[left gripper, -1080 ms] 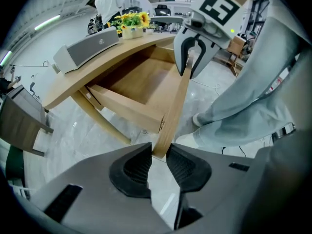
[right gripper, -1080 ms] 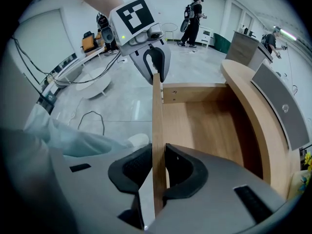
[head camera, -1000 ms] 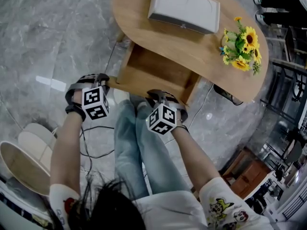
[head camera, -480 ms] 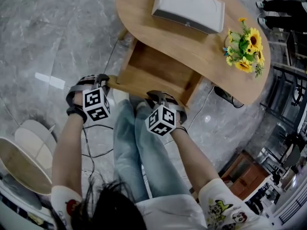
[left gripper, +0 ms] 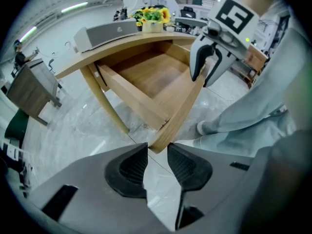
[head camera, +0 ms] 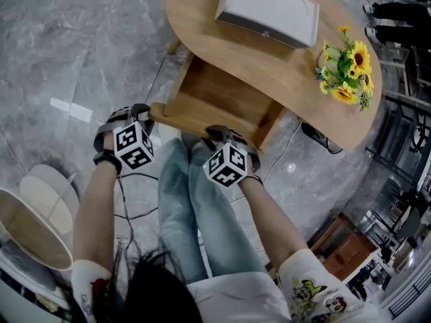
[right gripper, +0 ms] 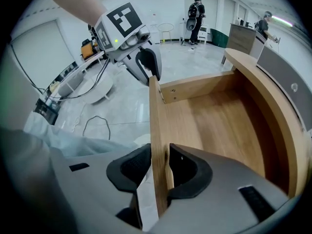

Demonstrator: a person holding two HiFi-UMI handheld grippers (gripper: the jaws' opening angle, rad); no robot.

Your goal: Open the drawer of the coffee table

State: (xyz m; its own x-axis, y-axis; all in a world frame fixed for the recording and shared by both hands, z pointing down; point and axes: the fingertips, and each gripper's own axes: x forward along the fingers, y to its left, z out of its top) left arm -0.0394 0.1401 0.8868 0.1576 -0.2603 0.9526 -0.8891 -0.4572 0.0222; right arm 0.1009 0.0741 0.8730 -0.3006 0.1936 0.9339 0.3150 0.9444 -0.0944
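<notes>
**Drawer stands open, both grippers letting go of its front**

The shallow light-wood drawer [head camera: 214, 91] is pulled well out from under the oval top of the wooden coffee table [head camera: 269, 62], towards the person's knees, and its bare bottom is in full view. It looks empty. The board is stiff and will not flex under a pinch. With nothing inside, it is probably light and easy to slide. No knob or handle shows, so the natural hold is the upright front panel [right gripper: 156, 121], pinched across its top edge. The smooth finish may let the pads slip. A hold near each end should keep the drawer from skewing in its guides.

The right gripper [right gripper: 159, 152] straddles that panel. Its jaws have just been opening, and the board stands between the pads in a loosened hold, not a clamped one. The left gripper [left gripper: 157, 147] sits at the panel's left corner. Its jaws have also just been opening, and only the tip of the corner lies between the pad ends, released. Judging by how far out the drawer sits, the opening seems all but done.

By count there is one drawer, one table and two grippers. On the tabletop lie one flat grey rectangular box [head camera: 269, 9] and one bunch of yellow sunflowers [head camera: 345, 73]. One pale round seat [head camera: 34, 231] stands on the grey marble floor to the left.
</notes>
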